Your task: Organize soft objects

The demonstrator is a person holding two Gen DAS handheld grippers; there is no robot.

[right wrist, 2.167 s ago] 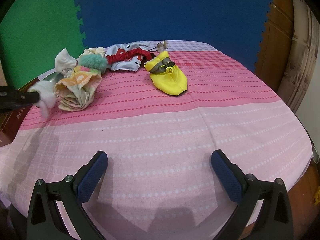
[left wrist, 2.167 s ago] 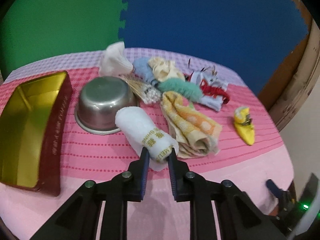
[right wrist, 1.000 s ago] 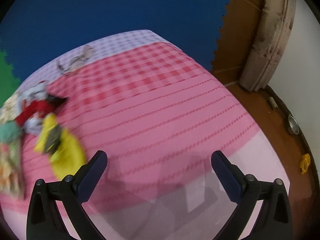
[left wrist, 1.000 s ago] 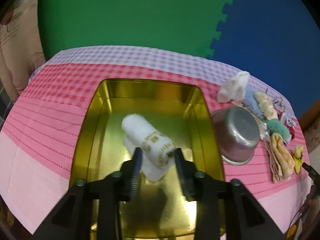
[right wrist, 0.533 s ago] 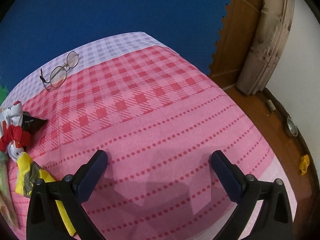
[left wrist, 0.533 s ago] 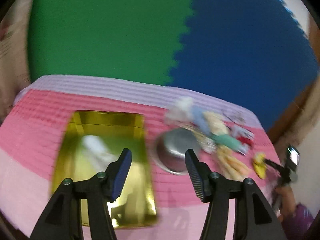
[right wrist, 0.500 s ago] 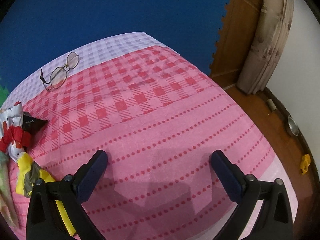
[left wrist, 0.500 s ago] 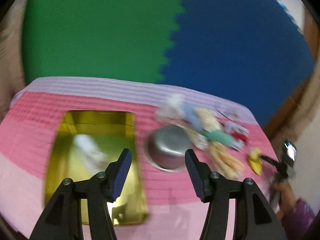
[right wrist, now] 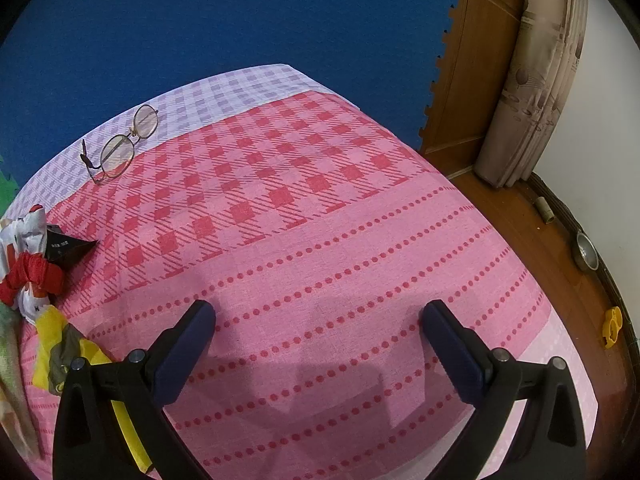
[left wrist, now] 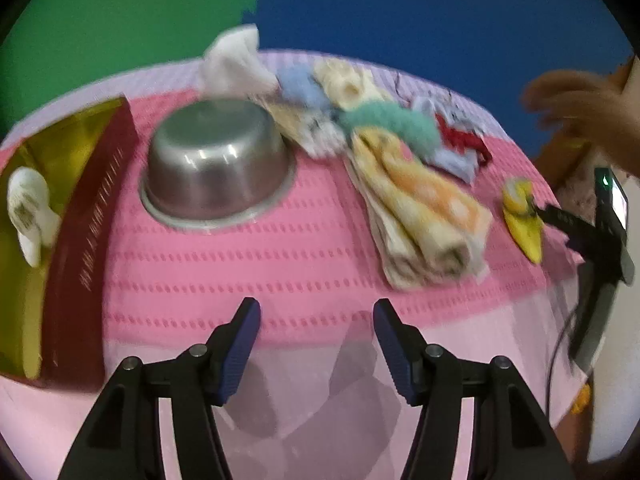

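Note:
In the left wrist view my left gripper (left wrist: 316,318) hangs over the pink cloth, its jaws opening with nothing between them. The rolled white towel (left wrist: 28,208) lies in the gold tin (left wrist: 76,152) at the far left. Ahead to the right lie the folded orange-and-yellow towel (left wrist: 420,204), a teal fuzzy piece (left wrist: 392,122), a white cloth (left wrist: 236,64) and a yellow soft item (left wrist: 524,224). The right gripper (right wrist: 320,324) stands wide open over bare cloth, holding nothing; the yellow item (right wrist: 52,344) and a red scrunchie (right wrist: 34,276) lie at its left.
An upturned steel bowl (left wrist: 216,164) sits between the tin and the cloth pile. Eyeglasses (right wrist: 120,144) lie at the table's far edge. A person's hand (left wrist: 580,108) and the other gripper's body (left wrist: 600,248) are at the right. Wooden floor lies beyond the table's right edge.
My left gripper let the white towel go in the gold tin, opened, and swung right toward the cloth pile. The right gripper has stayed still over the last half second.

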